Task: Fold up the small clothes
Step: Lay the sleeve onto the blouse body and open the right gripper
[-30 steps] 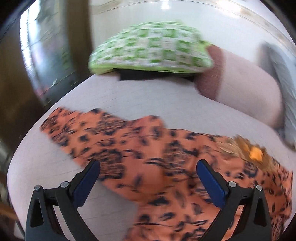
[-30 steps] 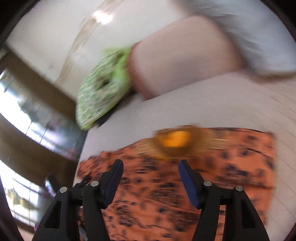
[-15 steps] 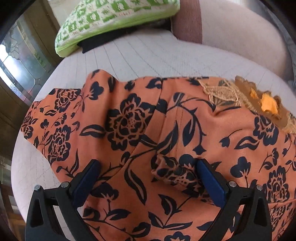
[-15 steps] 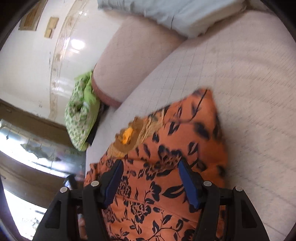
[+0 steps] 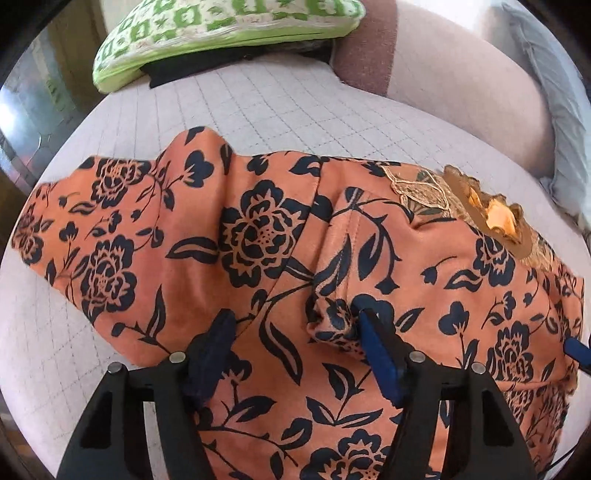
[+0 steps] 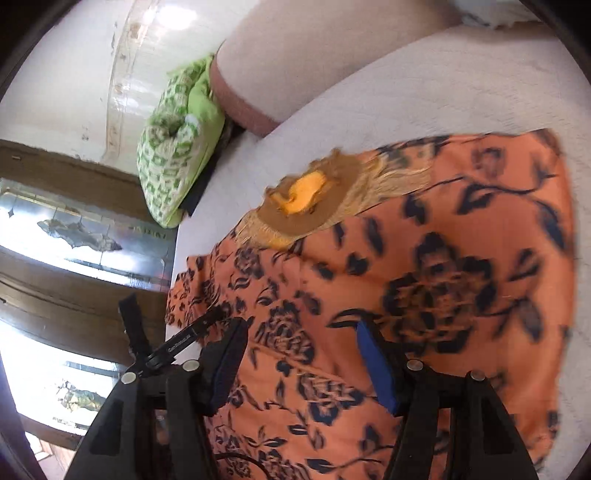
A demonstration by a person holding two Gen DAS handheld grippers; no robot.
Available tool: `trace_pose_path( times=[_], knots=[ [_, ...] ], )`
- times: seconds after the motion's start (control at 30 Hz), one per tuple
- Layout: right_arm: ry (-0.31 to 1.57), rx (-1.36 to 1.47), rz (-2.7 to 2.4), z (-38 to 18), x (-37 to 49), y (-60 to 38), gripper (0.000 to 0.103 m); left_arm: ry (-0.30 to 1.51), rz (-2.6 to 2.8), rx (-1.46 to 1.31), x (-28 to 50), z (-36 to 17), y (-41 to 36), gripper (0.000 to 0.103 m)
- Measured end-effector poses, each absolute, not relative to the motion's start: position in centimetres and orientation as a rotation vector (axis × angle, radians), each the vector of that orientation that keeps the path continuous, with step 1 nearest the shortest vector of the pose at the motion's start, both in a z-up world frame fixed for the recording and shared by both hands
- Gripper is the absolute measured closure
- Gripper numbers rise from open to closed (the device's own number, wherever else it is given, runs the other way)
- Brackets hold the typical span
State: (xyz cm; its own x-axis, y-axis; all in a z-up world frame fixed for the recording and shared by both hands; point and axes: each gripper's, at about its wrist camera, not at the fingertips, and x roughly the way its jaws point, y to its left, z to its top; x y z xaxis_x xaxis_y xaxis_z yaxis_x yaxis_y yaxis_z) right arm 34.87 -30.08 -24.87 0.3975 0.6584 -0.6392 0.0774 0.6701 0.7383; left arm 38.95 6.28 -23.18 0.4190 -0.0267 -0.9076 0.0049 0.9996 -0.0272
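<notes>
Orange floral garment (image 5: 258, 236): spread across frame centre on quilted bed (image 5: 258, 107). Left gripper (image 5: 295, 325): jaws closing around a raised fold (pads not yet pressing). Right gripper (image 6: 301, 338): jaws parted over cloth, gripping nothing.

We had our left gripper (image 5: 295, 328) angled steeply down, its jaws closing with cloth bunched between them. Our right gripper (image 6: 299, 339) tilted down less steeply, jaws partly spread over cloth, pads not visibly pinching anything.

Green-and-white patterned cushion (image 5: 221, 33) at far edge of quilted pale mattress (image 5: 280, 110). Pinkish bolster (image 5: 461, 77) beside it; grey-blue pillow (image 5: 554, 110) further right.
</notes>
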Motion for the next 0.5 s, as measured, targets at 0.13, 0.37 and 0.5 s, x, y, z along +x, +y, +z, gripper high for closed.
trace_pose_path(
  times=[0.13,0.37,0.5],
  knots=[
    [1.112,0.662,0.408,-24.1,33.6,-28.4,0.038,1.114,-0.041,-0.034,39.1,-22.6,6.9,0.033],
    [1.131,0.641,0.309,-26.1,31.2,-31.9,0.038,1.121,-0.016,-0.054,39.5,-22.7,8.1,0.033],
    [1.168,0.688,0.307,-27.5,31.8,-32.6,0.038,1.123,-0.061,-0.065,39.6,-22.1,8.7,0.033]
  ],
)
